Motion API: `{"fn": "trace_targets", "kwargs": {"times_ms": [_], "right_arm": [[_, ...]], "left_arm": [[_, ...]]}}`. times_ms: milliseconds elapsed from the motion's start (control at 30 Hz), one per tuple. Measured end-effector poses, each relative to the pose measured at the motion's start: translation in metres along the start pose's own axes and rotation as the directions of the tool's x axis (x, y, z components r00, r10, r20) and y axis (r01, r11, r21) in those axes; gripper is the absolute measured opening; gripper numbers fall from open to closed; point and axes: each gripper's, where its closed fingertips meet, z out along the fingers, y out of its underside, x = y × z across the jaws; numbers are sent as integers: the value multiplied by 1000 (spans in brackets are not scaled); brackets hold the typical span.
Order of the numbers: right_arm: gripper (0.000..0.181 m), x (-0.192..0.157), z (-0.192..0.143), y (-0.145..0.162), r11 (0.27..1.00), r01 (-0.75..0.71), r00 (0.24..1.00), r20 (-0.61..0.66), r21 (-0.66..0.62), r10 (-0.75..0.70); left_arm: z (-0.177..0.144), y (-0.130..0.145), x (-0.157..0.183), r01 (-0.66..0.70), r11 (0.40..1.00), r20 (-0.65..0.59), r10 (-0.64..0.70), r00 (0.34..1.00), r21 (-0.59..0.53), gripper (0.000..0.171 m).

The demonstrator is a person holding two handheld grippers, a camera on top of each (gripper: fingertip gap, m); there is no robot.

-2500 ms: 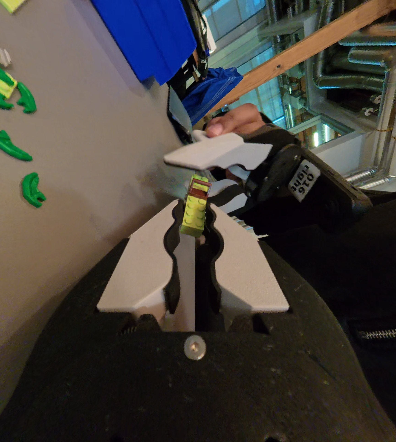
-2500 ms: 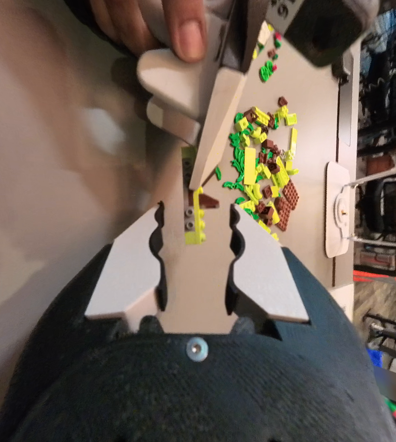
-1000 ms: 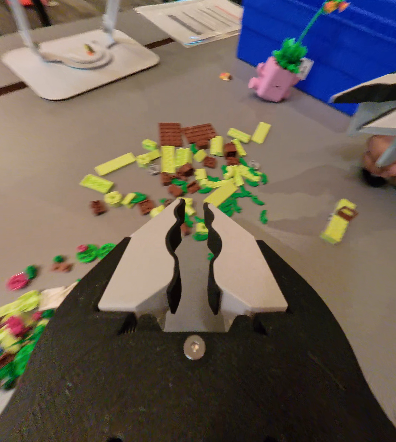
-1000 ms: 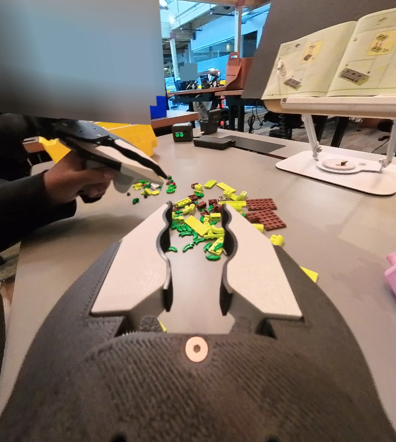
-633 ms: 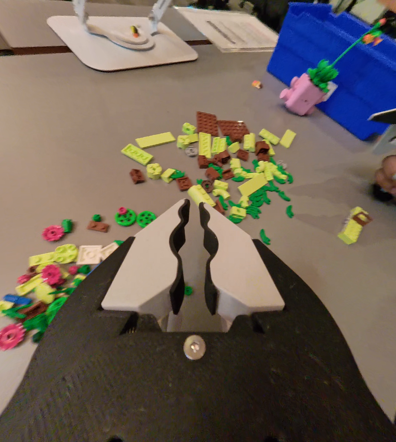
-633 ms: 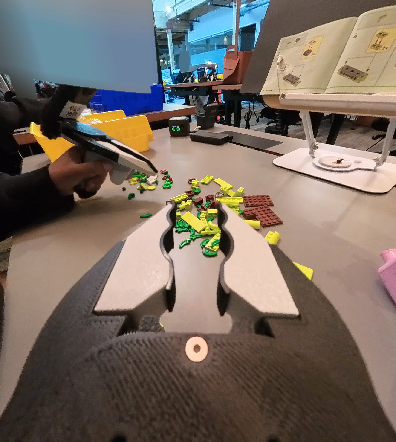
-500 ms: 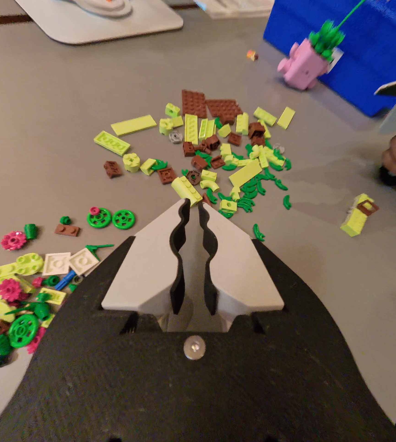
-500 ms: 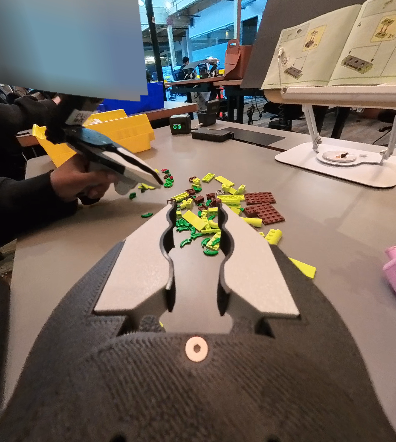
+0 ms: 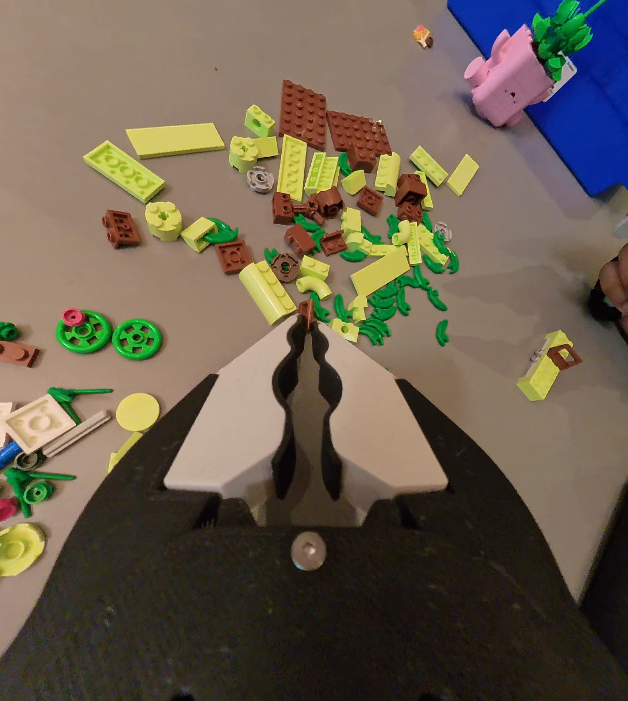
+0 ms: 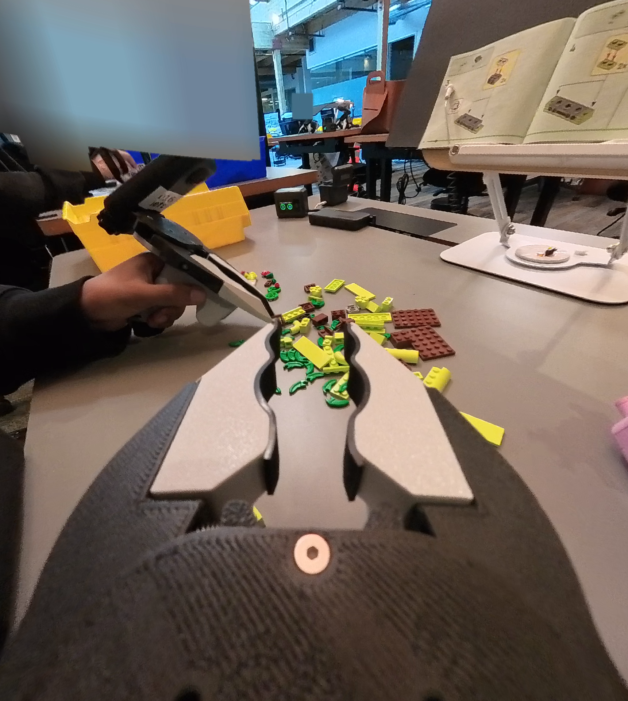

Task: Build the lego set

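Now left hand-held gripper pinches small brown piece; right hand-held gripper empty.

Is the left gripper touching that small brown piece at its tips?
Touching. In the left wrist view, the left gripper has its fingertips closed on the small brown piece, which stands pinched between them with no gap visible.

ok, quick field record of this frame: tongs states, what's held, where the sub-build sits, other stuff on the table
left tongs: shut on a small brown lego piece, at the near edge of the loose lime, brown and green brick pile
right tongs: open, empty, above the grey table
sub-build: lime brick stack with brown frame piece, lying alone on the table, right of the pile
other: pink pig-shaped planter model; open instruction booklet on white stand
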Motion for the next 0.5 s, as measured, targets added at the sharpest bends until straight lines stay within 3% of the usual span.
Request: {"fn": "trace_targets", "kwargs": {"times_ms": [133,233,333,500], "right_arm": [[30,-2,0,1,1000,27,1000,-4,-3,-27],[27,-4,-1,-1,999,48,999,-7,8,-48],[25,-4,-2,-2,998,59,998,-16,16,-58],[24,-5,-1,-1,997,72,997,-21,15,-71]], "left_arm": [[-14,-8,4,-7,999,-21,8,1000,52,0],[-33,-13,40,-113,981,-146,137,980,158,0],[-43,9,83,-228,954,-231,271,934,196,0],[-42,48,125,-332,927,-266,369,891,173,0]]}}
